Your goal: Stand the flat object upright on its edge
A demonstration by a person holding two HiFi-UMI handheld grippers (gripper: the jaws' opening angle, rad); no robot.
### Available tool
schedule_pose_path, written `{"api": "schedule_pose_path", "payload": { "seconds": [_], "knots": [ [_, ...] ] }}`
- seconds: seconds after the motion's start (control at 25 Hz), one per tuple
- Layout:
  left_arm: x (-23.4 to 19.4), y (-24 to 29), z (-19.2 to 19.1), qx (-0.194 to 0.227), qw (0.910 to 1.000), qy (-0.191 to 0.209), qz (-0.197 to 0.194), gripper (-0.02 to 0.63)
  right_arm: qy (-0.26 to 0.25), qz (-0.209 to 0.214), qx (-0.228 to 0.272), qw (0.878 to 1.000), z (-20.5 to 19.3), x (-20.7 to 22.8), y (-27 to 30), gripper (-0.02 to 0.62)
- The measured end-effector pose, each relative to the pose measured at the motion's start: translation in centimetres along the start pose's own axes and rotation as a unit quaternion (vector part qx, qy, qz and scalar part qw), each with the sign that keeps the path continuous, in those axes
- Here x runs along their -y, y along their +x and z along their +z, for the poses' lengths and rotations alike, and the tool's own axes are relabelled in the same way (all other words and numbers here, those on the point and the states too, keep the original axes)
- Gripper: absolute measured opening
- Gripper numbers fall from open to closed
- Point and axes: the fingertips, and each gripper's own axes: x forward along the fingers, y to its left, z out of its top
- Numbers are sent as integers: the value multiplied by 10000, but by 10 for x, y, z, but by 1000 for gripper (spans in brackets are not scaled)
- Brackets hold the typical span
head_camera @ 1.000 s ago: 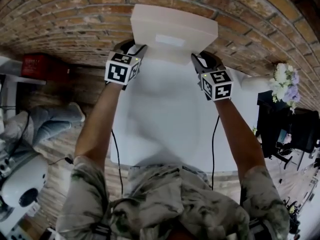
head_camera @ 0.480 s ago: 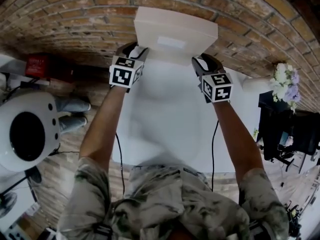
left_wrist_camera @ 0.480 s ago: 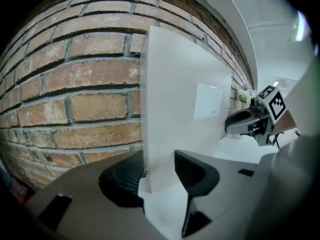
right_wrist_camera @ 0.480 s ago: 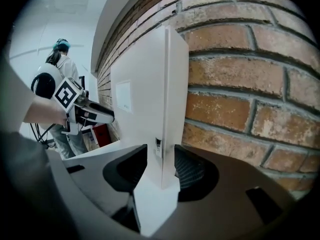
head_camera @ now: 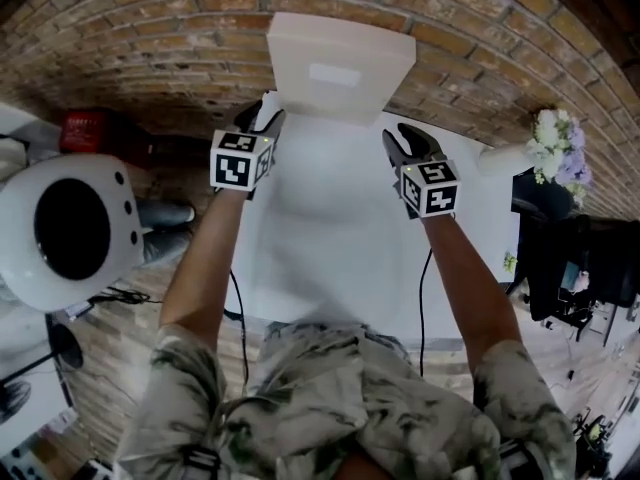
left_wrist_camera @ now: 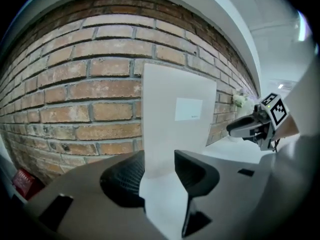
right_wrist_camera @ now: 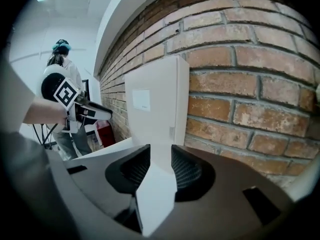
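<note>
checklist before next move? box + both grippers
1. Box upright on its edge on the table: ok.
2. Box standing free, not leaning on the brick wall: cannot tell.
3. Left gripper jaws apart, not pressing the box: ok.
4. Right gripper off the box: ok; its jaws are closing with nothing between them.
5. Label side facing the person: ok.
</note>
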Motion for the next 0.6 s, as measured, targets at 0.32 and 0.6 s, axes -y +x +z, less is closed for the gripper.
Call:
{"api": "schedule_pose_path", "payload": {
  "seconds": [0.32, 0.6],
  "knots": [
    [73, -83, -18, 86, 9996, -212, -140, 189, 31, 278, 173, 9995, -20, -51, -79, 101],
    [167, -161, -43, 131, 9972, -541, -507, 113, 52, 625, 275, 9977, -43, -106, -165, 49]
  ]
}}
